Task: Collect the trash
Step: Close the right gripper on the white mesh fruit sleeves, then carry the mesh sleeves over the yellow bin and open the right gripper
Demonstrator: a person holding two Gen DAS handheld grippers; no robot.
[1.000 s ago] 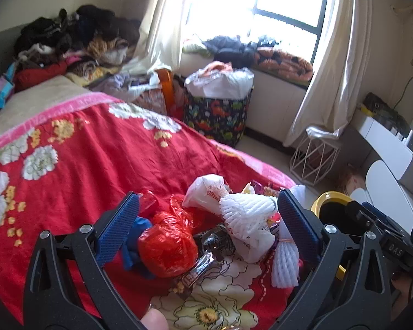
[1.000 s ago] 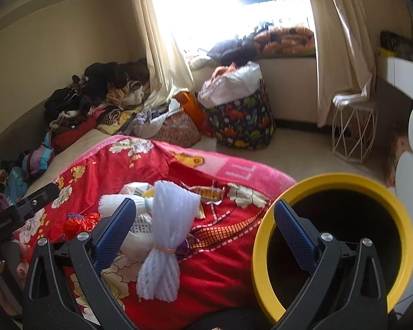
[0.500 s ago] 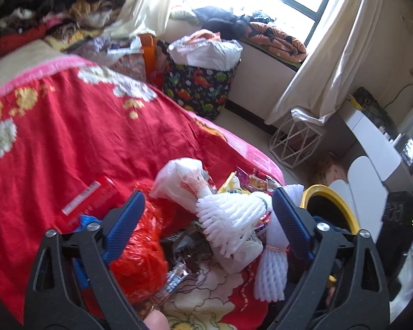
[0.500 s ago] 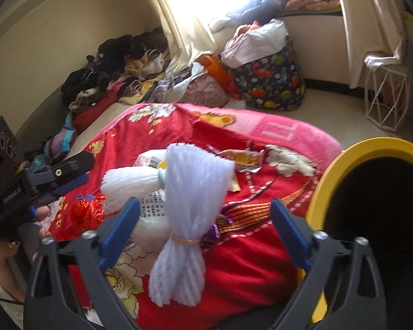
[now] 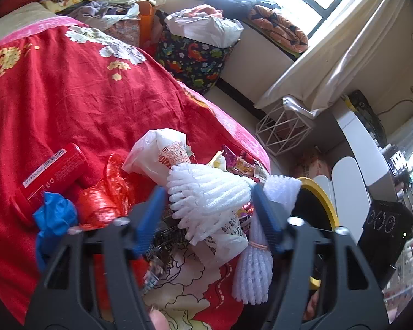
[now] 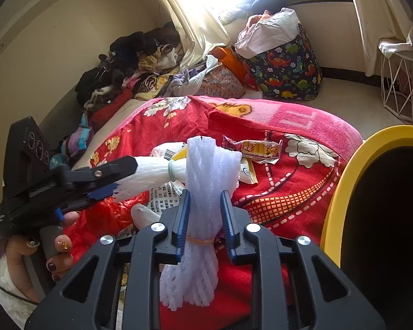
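Trash lies in a pile on the red flowered blanket (image 5: 68,104). My left gripper (image 5: 206,206) has its blue pads on either side of a white foam-net bundle (image 5: 209,195); in the right wrist view the left gripper (image 6: 107,178) clamps that bundle (image 6: 151,172). My right gripper (image 6: 205,220) is shut on a second, pale foam-net bundle (image 6: 206,176) tied with a rubber band; it also shows in the left wrist view (image 5: 254,269). A yellow-rimmed black bin (image 6: 341,189) stands right of the bed.
A red can (image 5: 55,170), blue wad (image 5: 55,214), red plastic bag (image 5: 104,195), white bag (image 5: 162,151) and snack wrappers (image 6: 256,148) lie around. A dinosaur-print bag (image 6: 286,68) and a white wire stool (image 6: 402,85) stand on the floor.
Both grippers moved forward onto the pile and closed: the left around the white foam bundle, the right on the pale tied bundle.
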